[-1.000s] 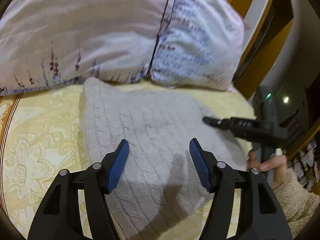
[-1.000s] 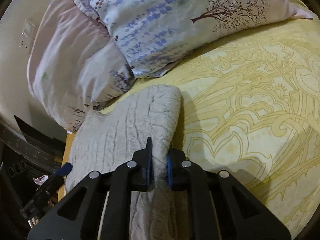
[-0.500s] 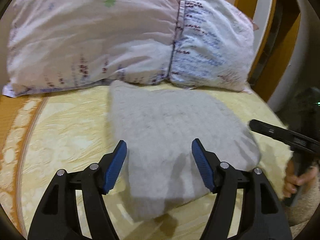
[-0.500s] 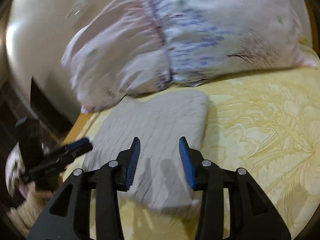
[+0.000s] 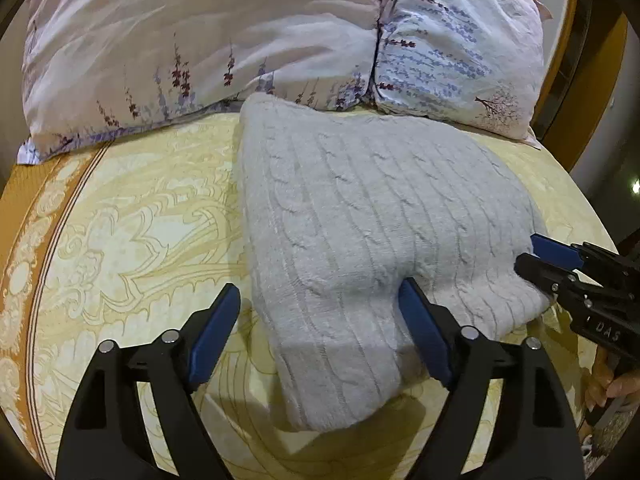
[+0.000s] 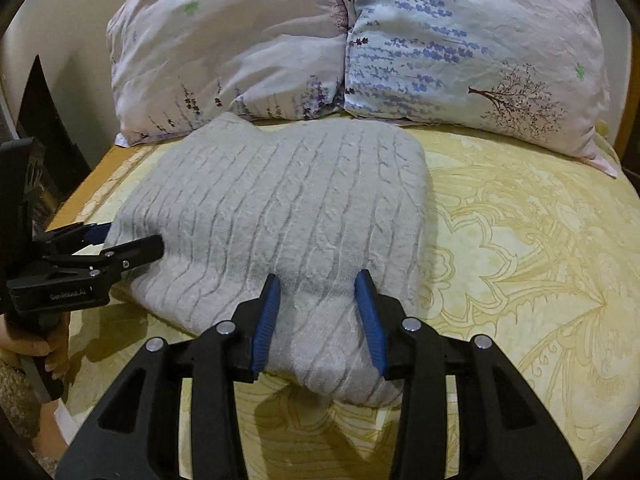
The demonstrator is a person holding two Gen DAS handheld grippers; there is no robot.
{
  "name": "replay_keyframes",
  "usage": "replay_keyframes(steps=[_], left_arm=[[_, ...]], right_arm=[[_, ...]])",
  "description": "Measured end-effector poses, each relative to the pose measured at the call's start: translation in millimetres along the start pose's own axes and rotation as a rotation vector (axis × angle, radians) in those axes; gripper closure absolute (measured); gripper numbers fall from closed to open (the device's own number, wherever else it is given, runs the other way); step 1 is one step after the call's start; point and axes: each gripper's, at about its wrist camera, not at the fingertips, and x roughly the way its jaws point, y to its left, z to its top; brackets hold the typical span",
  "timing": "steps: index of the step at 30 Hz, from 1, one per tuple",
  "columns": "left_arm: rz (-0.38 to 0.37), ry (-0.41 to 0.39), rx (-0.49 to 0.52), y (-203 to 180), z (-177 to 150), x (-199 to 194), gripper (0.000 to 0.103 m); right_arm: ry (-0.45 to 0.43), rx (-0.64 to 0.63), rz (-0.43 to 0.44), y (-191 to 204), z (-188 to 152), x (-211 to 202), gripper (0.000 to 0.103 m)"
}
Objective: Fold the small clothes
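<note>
Yellow patterned bedding (image 6: 520, 248) carries a folded grey cable-knit sweater (image 6: 288, 208), lying toward the head edge with its far corner touching 2 floral pillows (image 6: 352, 48). Both claws are released: the left gripper (image 5: 320, 304) hovers spread over the sweater's near-left corner, 1 finger (image 5: 420, 320) over the knit and the other over bare bedding; the right gripper (image 6: 316, 292) straddles the near edge, holding nothing. Folding looks nearly complete. Judged from here, a careless grab could catch only the top layer and peel the thick, springy bundle open, or a push could skid it across the bedding into the pillows.
</note>
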Motion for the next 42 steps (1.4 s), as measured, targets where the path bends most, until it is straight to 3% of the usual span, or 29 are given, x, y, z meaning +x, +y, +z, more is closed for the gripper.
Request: replay_keyframes(steps=[2, 4, 7, 10, 15, 22, 27, 31, 38, 42], left_arm=[[-0.008, -0.004, -0.020, 1, -2, -5, 0.019], [-0.002, -0.028, -0.015, 0, -5, -16, 0.020], [0.010, -0.045, -0.002, -1, -12, -25, 0.019], [0.040, -0.036, 0.006, -1, -15, -21, 0.019], [0.063, -0.033, 0.010, -3, -15, -16, 0.018], [0.077, -0.080, -0.016, 0, -30, -38, 0.008], [0.054, -0.085, -0.081, 7, -44, -46, 0.001], [0.088, -0.090, -0.095, 9, -51, -53, 0.001], [0.170, -0.075, -0.094, 7, -57, -54, 0.001], [0.236, -0.067, -0.076, 1, -60, -51, 0.001]], right_arm=[[-0.019, 0.015, 0.004, 1, -2, -9, 0.058], [-0.041, 0.025, 0.002, 1, -5, -17, 0.039], [-0.048, -0.005, -0.040, 6, -12, -22, 0.040], [0.000, -0.002, -0.050, 6, -17, -11, 0.046], [-0.014, -0.012, -0.062, 8, -19, -12, 0.046], [-0.062, 0.026, -0.071, 3, -27, -33, 0.022], [-0.077, 0.046, -0.077, 4, -32, -41, 0.014], [-0.107, 0.056, -0.121, 4, -34, -50, 0.003], [-0.130, 0.068, -0.229, 6, -34, -58, 0.002], [-0.144, 0.082, -0.215, 5, -36, -60, 0.002]])
